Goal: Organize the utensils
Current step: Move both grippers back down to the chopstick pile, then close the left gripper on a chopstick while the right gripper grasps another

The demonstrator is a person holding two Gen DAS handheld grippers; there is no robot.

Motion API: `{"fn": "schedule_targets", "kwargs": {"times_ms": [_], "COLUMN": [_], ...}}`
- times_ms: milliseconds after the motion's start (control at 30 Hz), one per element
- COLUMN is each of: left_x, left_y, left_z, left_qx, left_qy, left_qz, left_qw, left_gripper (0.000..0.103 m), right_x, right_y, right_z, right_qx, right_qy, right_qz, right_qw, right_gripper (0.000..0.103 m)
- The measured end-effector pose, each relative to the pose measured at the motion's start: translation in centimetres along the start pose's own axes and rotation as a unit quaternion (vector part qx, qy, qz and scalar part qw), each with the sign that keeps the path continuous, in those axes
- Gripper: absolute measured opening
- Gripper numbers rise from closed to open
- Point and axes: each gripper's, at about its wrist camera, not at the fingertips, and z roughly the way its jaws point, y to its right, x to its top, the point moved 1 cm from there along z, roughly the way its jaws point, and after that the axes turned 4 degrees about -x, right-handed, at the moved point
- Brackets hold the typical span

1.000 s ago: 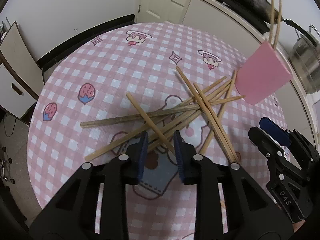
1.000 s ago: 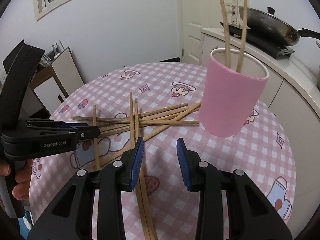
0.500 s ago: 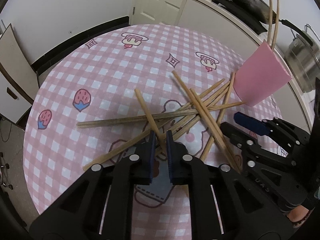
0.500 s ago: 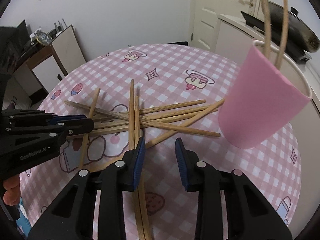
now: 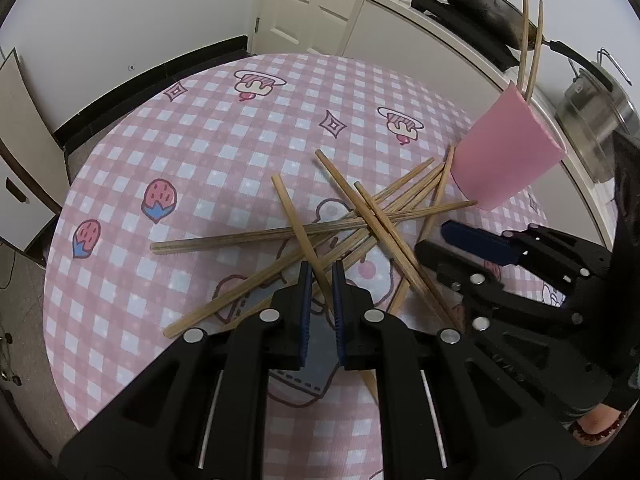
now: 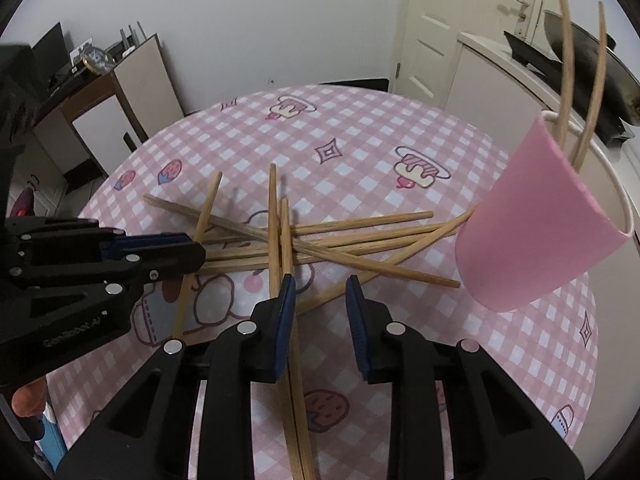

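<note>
Several wooden chopsticks (image 5: pixel 360 216) lie crossed in a pile on the pink checked tablecloth, also in the right wrist view (image 6: pixel 340 240). A pink cup (image 5: pixel 500 156) holding two chopsticks stands at the right; it also shows in the right wrist view (image 6: pixel 532 220). My left gripper (image 5: pixel 320 280) is shut on one chopstick (image 5: pixel 296 224) that runs up and left from its pads. My right gripper (image 6: pixel 320 300) is open just above the near ends of two chopsticks (image 6: pixel 280 240), with nothing between its pads. It appears in the left wrist view (image 5: pixel 472 240) too.
The round table's far edge (image 5: pixel 200 76) curves along the left. A white counter (image 5: pixel 420 20) with a wok stands behind the cup, and a steel pot (image 5: pixel 596 120) sits to the right. A cabinet (image 6: pixel 100 120) stands at the left.
My left gripper has closed from open onto one chopstick and lifted its far end slightly. My right gripper has moved forward toward the pile and stays open.
</note>
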Motion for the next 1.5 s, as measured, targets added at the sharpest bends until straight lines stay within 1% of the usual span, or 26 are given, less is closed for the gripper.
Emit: {"fn": "schedule_targets", "kwargs": {"times_ms": [100,367,400,433,467,500,633,800,933,1067,1133,1233,1300,1333,1367,1433,1500], "left_x": [-0.1,-0.1,0.0,0.0,0.0,0.0,0.0,0.2,0.4,0.4,0.3,0.3,0.2,0.1,-0.1,-0.3,-0.4], "left_y": [0.0,-0.2,-0.3,-0.2,-0.3,-0.3,0.0,0.8,2.0,3.8,4.8,5.5,5.0,4.5,4.1,3.7,3.3], "left_z": [0.1,0.8,0.8,0.8,0.9,0.9,0.5,-1.7,-4.5,-7.8,-8.8,-8.7,-8.4,-8.0,-7.7,-6.9,-5.9], "left_qx": [-0.002,-0.004,-0.004,-0.005,-0.006,-0.008,-0.014,-0.028,-0.048,-0.064,-0.066,-0.055,-0.048,-0.049,-0.05,-0.038,-0.024], "left_qy": [-0.001,-0.007,-0.007,-0.007,-0.007,-0.007,0.002,0.028,0.058,0.098,0.106,0.093,0.088,0.08,0.072,0.063,0.049], "left_qz": [0.001,-0.002,-0.002,-0.002,-0.002,-0.003,0.0,0.004,0.009,0.028,0.04,0.043,0.022,0.016,0.01,0.005,0.001], "left_qw": [1.0,1.0,1.0,1.0,1.0,0.9999,0.9999,0.9992,0.9971,0.9927,0.9914,0.9933,0.9947,0.9954,0.9961,0.9973,0.9985], "left_gripper": [0.01,0.01,0.01,0.01,0.01,0.01,0.009,0.008,0.006,0.005,0.005,0.006,0.006,0.006,0.006,0.007,0.014], "right_x": [0.1,0.6,0.7,0.8,0.9,0.9,0.7,0.6,0.9,0.9,0.7,0.3,-0.1,-0.1,-0.3,-0.7,-0.8], "right_y": [-0.3,-0.8,-0.7,-0.7,-0.6,-0.7,-1.0,-0.5,0.3,0.9,1.1,1.3,1.3,1.3,1.2,1.2,1.2], "right_z": [0.2,1.2,1.2,1.2,1.3,1.4,1.3,-1.2,-4.8,-8.0,-9.2,-10.1,-10.0,-9.8,-9.4,-8.7,-7.9], "right_qx": [0.009,0.008,0.008,0.01,0.016,0.018,0.013,0.022,0.025,0.018,0.016,0.019,0.019,0.018,0.019,0.02,0.023], "right_qy": [-0.005,-0.025,-0.025,-0.026,-0.03,-0.032,-0.028,0.009,0.051,0.091,0.103,0.105,0.1,0.097,0.091,0.084,0.075], "right_qz": [-0.001,-0.011,-0.011,-0.009,-0.007,-0.008,-0.012,0.006,0.021,0.031,0.034,0.036,0.037,0.036,0.036,0.037,0.037], "right_qw": [1.0,1.0,1.0,1.0,0.999,0.999,0.999,1.0,0.998,0.995,0.994,0.994,0.994,0.995,0.995,0.996,0.996], "right_gripper": [0.024,0.023,0.02,0.011,0.007,0.005,0.005,0.005,0.005,0.005,0.005,0.005,0.005,0.005,0.005,0.005,0.005]}}
